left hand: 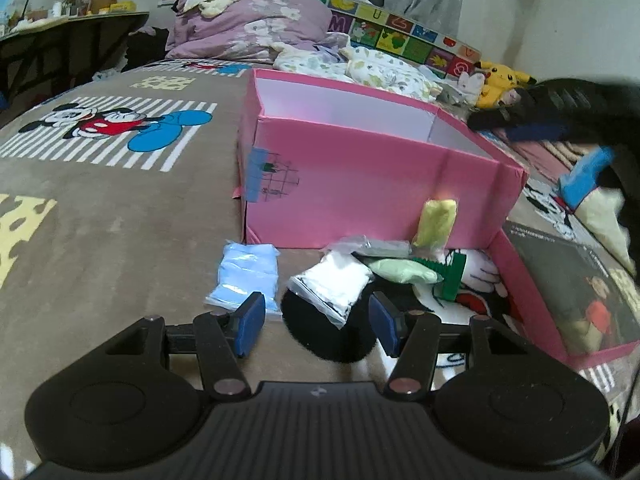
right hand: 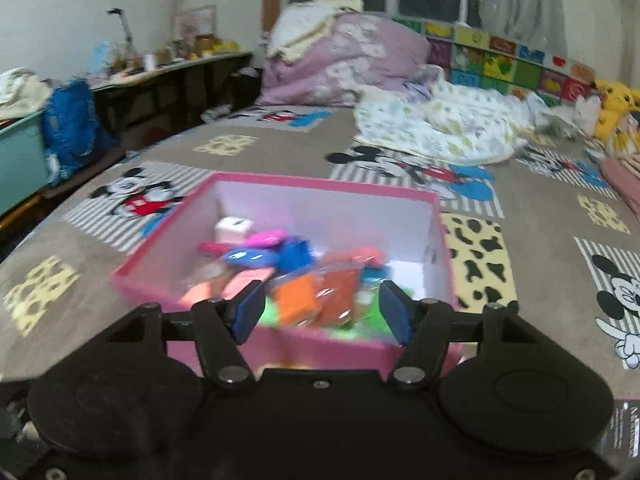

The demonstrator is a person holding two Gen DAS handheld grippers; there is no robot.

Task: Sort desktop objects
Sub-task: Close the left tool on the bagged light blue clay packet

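In the left wrist view, my left gripper [left hand: 318, 324] is open and empty, low over the bedspread, just short of a white clay bag [left hand: 332, 282]. A light blue bag [left hand: 246, 278] lies left of it, a pale green bag [left hand: 404, 272] and a grey packet [left hand: 376, 246] right of it. A yellow bag [left hand: 436, 222] leans on the pink box [left hand: 360, 184]. In the right wrist view, my right gripper [right hand: 322, 314] is open and empty above the near wall of the pink box [right hand: 140, 280], which holds several coloured bags, an orange one [right hand: 296, 300] nearest.
A pink box lid [left hand: 532, 304] lies right of the bags, beside a green comb-like item [left hand: 452, 276]. Pillows and bedding [left hand: 256, 20] are piled at the bed's far end. A cluttered desk [right hand: 168, 64] stands at the left. A Pikachu plush [left hand: 500, 80] sits far right.
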